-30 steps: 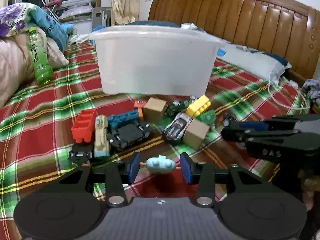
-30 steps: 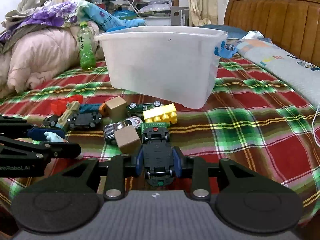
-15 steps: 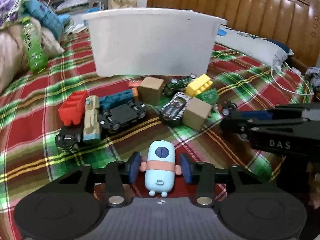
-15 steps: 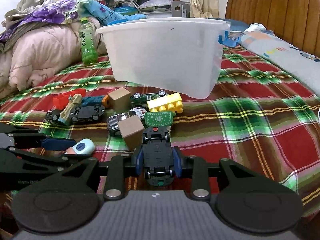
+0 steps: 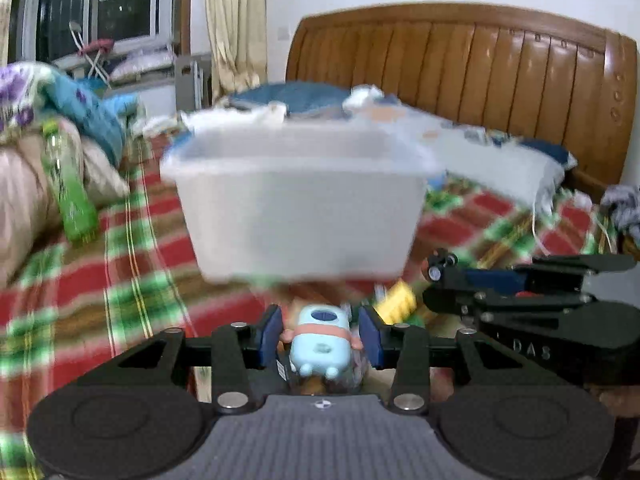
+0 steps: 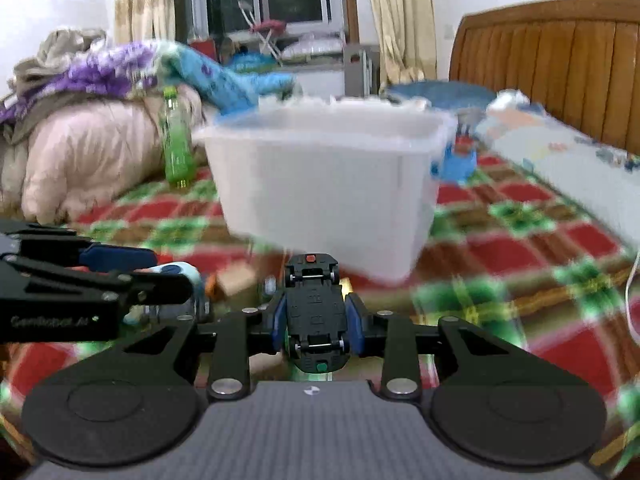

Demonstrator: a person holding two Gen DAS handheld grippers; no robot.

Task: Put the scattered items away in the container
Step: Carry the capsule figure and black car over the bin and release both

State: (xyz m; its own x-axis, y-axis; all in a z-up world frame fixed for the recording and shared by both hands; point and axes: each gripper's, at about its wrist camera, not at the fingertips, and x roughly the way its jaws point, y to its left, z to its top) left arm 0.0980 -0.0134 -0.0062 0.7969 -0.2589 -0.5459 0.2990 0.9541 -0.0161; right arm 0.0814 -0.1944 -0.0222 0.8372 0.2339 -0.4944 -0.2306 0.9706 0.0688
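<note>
Plaid bedding (image 6: 520, 248) in red and green covers the bed, with a wooden headboard (image 5: 480, 72) behind. We see the white plastic tub (image 5: 300, 208) standing on it, blurred, ahead of both grippers. Our left gripper (image 5: 320, 338) has its jaws clamped on a pale blue toy figure (image 5: 320, 344), held above the bedding. Our right gripper (image 6: 316, 316) has its jaws clamped on a black toy car (image 6: 316, 312), underside up. A yellow brick (image 5: 398, 300) lies near the tub's base. A green bottle (image 6: 176, 148) leans against the quilt.
</note>
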